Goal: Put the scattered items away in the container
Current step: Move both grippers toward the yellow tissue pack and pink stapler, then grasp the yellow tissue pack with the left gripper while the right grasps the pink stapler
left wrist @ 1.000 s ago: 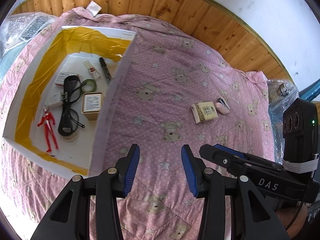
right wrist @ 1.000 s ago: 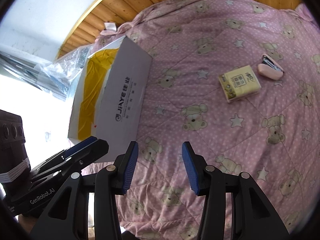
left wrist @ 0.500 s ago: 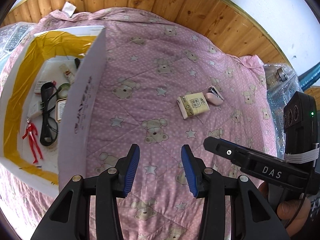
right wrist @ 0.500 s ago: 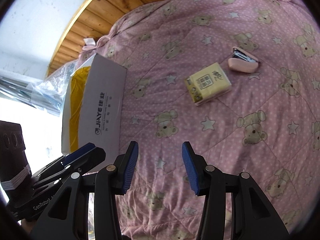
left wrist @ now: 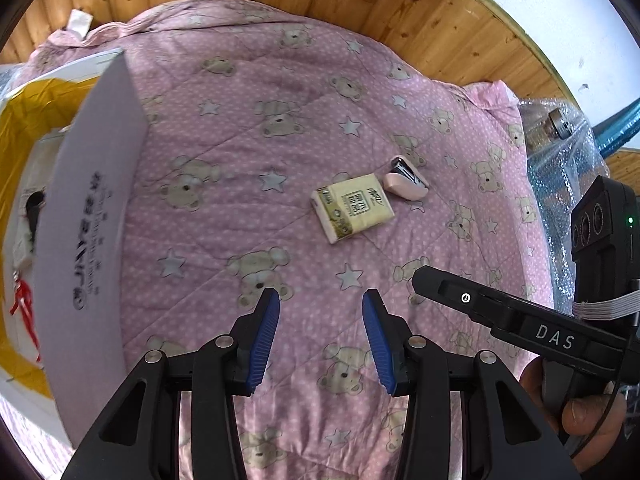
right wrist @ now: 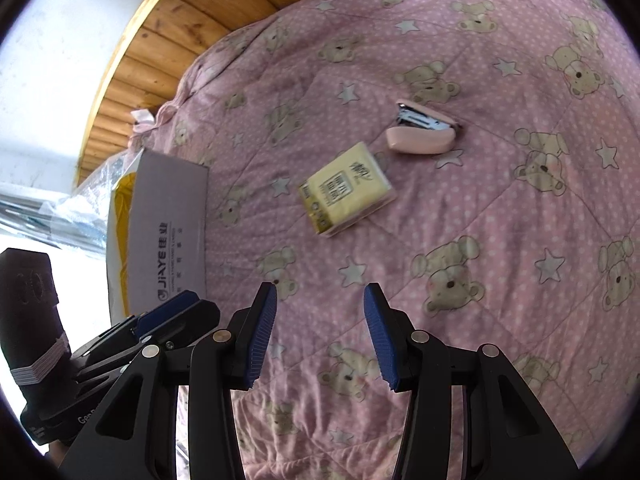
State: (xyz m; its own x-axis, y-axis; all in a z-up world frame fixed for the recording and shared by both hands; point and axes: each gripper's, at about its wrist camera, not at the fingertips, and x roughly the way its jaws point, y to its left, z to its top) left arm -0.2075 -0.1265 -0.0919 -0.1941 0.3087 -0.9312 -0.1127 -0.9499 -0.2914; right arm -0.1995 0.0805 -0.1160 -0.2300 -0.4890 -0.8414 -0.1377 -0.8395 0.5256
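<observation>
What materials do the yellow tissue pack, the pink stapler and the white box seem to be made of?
Tissue pack: apparently thin glossy plastic film over soft paper; the printed wrap shines slightly.
Stapler: smooth matte pink plastic shell, judging by its even colour, with a grey metal mechanism showing at the open end.
Box: likely cardboard, with flat matte printed walls and straight folded edges.
</observation>
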